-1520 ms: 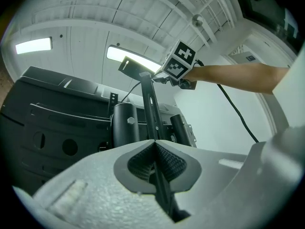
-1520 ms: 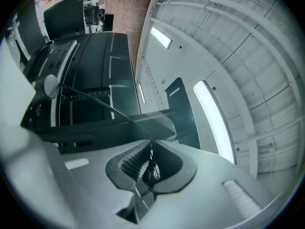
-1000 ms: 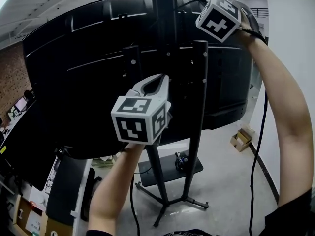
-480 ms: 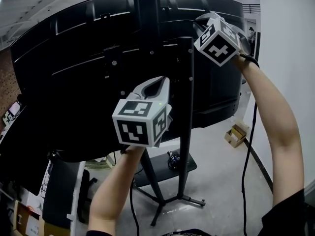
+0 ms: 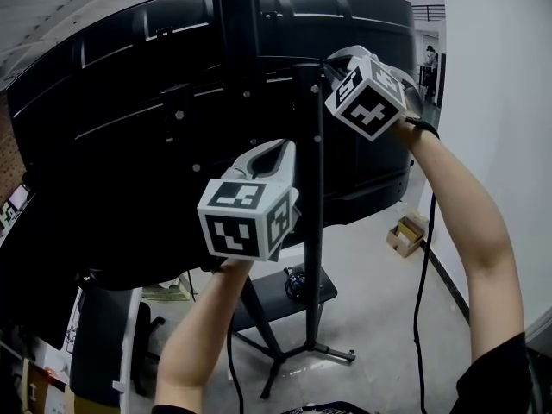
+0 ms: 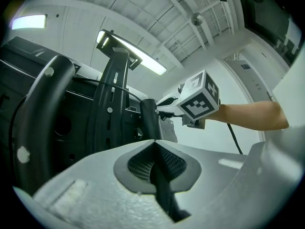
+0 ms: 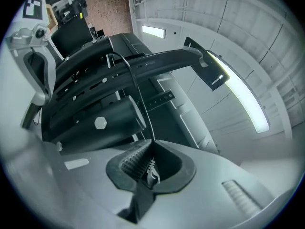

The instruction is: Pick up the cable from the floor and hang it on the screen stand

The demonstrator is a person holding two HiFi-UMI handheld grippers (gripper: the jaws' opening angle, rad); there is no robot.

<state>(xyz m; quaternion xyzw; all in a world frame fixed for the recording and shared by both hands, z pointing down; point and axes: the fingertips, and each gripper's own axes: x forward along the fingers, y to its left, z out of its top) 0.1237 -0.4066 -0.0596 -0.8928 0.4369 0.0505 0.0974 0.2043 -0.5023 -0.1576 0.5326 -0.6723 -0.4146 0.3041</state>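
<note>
1. A ceiling strip lamp (image 6: 138,56) above the left jaws burns out to pure white. Another (image 7: 243,97), right of the right jaws, glares the same.
2. Beyond both jaws the screen back (image 5: 129,145) is near-black with little detail, while the wall (image 5: 500,102) to the right is bright.
3. Both gripper views bow hard at the rims, with black corners. The grey shells just below the jaws are soft.
4. The thin cable (image 7: 138,94) rising from the closed right jaws is barely traceable against dark metal.
5. Colour is cool and washed out.
</note>
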